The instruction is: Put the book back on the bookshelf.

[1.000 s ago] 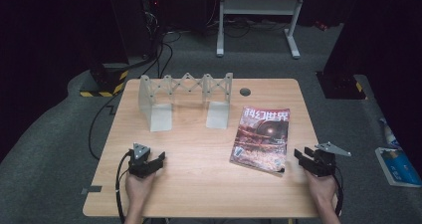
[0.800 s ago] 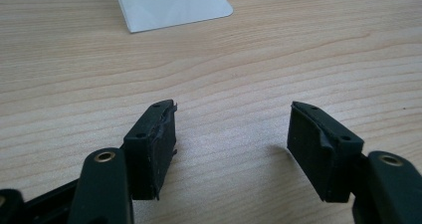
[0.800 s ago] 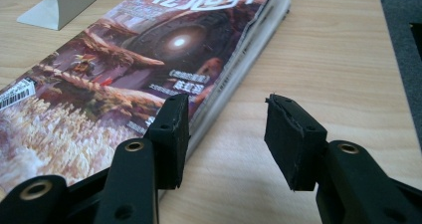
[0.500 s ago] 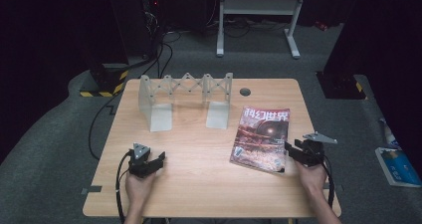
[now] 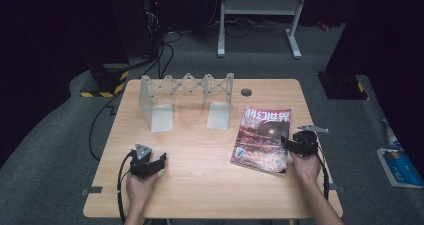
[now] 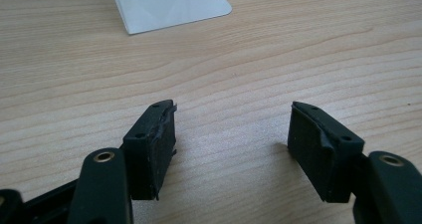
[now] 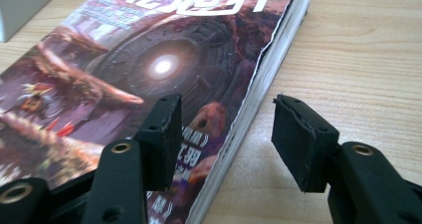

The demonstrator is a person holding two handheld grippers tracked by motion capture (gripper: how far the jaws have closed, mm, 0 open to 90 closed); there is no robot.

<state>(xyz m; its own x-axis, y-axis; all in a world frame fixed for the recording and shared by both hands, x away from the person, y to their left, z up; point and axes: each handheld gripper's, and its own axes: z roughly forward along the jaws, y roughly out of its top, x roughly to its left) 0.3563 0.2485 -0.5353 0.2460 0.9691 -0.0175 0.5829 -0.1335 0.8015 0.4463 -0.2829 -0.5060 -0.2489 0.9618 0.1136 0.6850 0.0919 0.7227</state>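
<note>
Dark surroundings enclose a light wooden worktop [image 5: 200,175] that stands on grey carpet; a white metal frame [image 5: 260,15] stands on the floor behind it, with black cables trailing nearby.

Item 1, magazine [image 5: 262,139]: lies flat, cover up, on the right half of the worktop, slightly skewed, with its top edge toward the far side. The cover carries large white characters over a dark red and purple illustration. In the right gripper view the page edge along its right side is visible and somewhat ragged.

Item 2, right gripper [image 5: 290,144]: held in the person's right hand [image 5: 305,166] at the magazine's right edge, about midway to the lower end. Its jaws have just been opening. In the right gripper view the fingers [image 7: 161,134] stand apart and released: one hovers over the cover, the other over bare wood beside the page edge, so the magazine's edge lies between them. Neither pad presses on it.

Item 3, left gripper [image 5: 152,164]: held in the person's left hand [image 5: 140,187] on the near left part of the worktop, well apart from the magazine. Its fingers [image 6: 152,147] are spread, released, with bare wood between them.

Item 4, white folding rack [image 5: 187,99]: an expanding lattice with two upright end plates, standing at the far side of the worktop, to the left of the magazine's top edge. The corner of one plate's foot appears in the left gripper view.

Item 5, round dark cable port [image 5: 246,92]: set in the worktop just behind the magazine.
</note>
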